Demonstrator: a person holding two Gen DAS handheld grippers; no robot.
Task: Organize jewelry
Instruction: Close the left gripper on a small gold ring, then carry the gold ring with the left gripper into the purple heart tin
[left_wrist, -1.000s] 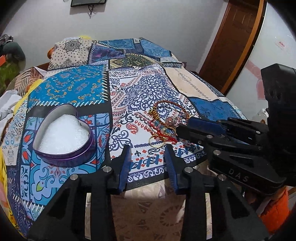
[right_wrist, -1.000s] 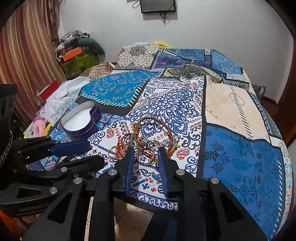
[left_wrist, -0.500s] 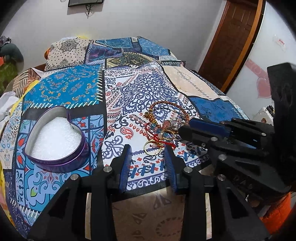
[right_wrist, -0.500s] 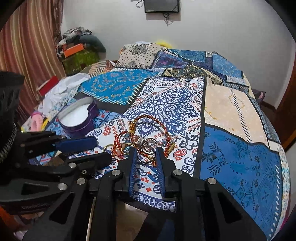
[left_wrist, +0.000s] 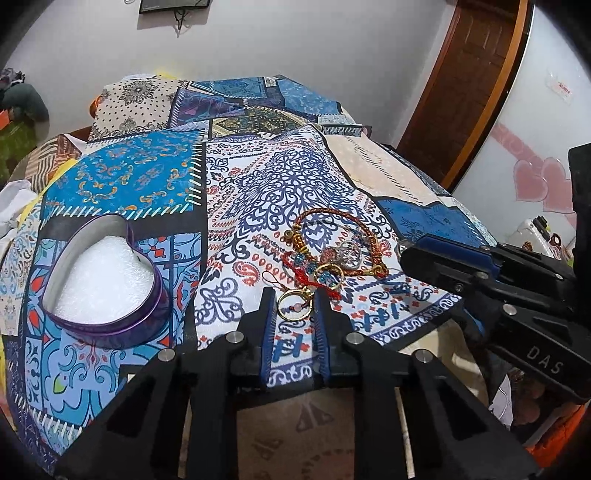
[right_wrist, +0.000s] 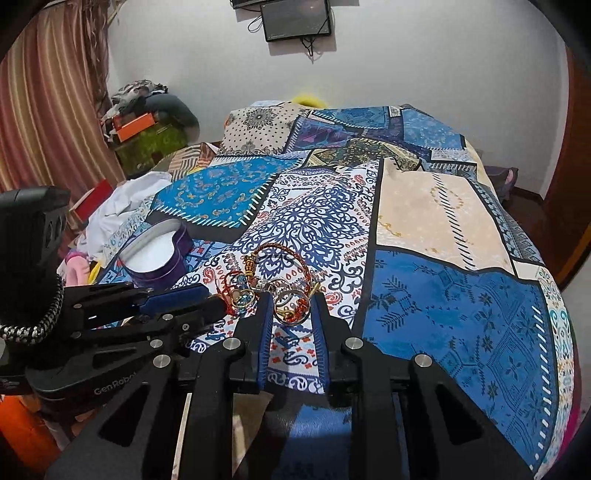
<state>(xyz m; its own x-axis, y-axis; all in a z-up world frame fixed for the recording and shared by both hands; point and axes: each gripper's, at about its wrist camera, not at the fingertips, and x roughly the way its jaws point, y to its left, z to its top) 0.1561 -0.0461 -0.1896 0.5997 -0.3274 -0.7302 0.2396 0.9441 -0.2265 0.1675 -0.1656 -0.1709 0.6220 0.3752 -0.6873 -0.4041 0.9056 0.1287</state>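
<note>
A pile of jewelry (left_wrist: 328, 254) lies on the patterned bedspread: a braided red-gold bracelet (left_wrist: 334, 216), red cords, rings and a gold ring (left_wrist: 293, 308) at the near edge. My left gripper (left_wrist: 293, 308) is open, its tips either side of the gold ring. My right gripper (right_wrist: 291, 306) is open, its tips around rings (right_wrist: 291, 312) at the pile's near side. A purple heart-shaped tin (left_wrist: 110, 328) with white foam inside stands open to the left; it also shows in the right wrist view (right_wrist: 173, 258).
The bedspread (left_wrist: 280, 177) covers a bed whose near edge is just under both grippers. Clothes and boxes (right_wrist: 144, 122) are piled at the far left by a curtain. A wooden door (left_wrist: 469, 74) is at the right.
Both grippers moved forward to the jewelry pile. The left fingertips now bracket the gold ring and the right fingertips bracket the rings.
</note>
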